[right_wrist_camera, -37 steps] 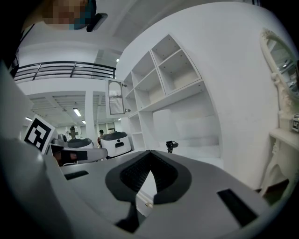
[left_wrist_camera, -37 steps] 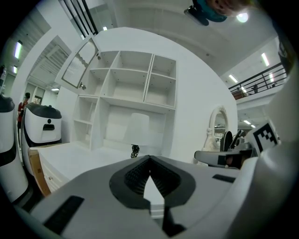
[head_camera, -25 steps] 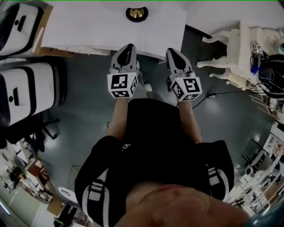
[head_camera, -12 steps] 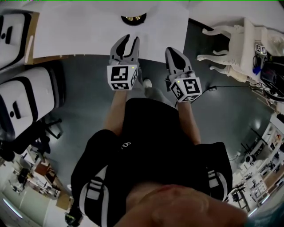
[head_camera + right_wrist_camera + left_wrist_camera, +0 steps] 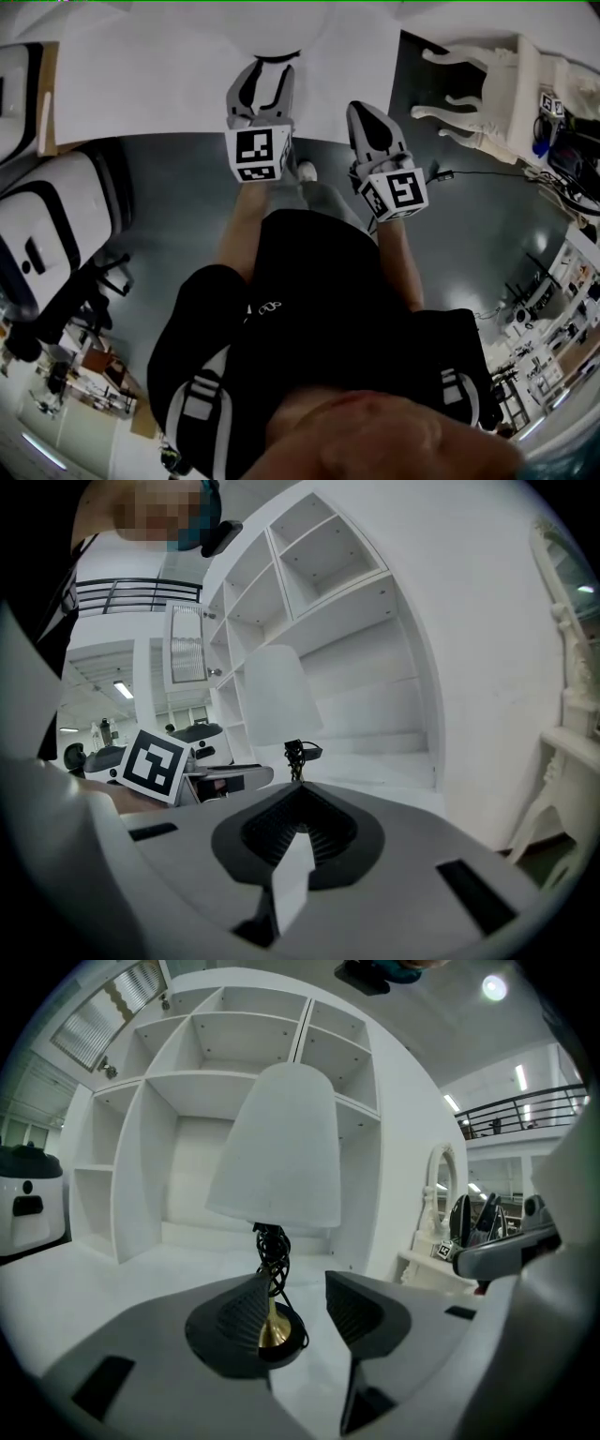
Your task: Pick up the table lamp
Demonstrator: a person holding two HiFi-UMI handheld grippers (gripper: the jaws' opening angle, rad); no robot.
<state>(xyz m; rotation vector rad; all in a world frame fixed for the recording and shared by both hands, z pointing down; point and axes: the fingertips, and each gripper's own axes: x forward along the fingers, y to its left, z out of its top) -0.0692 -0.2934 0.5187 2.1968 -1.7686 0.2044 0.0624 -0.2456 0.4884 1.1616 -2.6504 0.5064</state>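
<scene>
In the head view, your left tongs [image 5: 269, 70] reach over the front edge of the white table [image 5: 141, 75], and their tips are at the rim of the table lamp [image 5: 281, 33], which from above is only a pale round shade that is hard to separate from the table top. Your right tongs [image 5: 364, 117] are lower in the picture, at the table edge and to the right of the lamp. In the left gripper view, the lamp stands upright on the table in front of an open white shelf unit [image 5: 187, 1101]. It has a smooth white shade [image 5: 277, 1147] shaped like a bell, a thin brass stem [image 5: 272, 1324] and a dark round base [image 5: 291, 1346]. A black cord [image 5: 272, 1251] is wound in a bundle around the stem, just under the shade. The tongs here are spread and have just been opening. Nothing is pinched between them; the stem shows in the gap, close beside the left pad [image 5: 246, 1316], which covers part of the base. In the right gripper view, the right tongs are pressed together and hold nothing. The lamp is further ahead and a little to the left, beside the marker cube [image 5: 155, 761] of the left tongs.
</scene>
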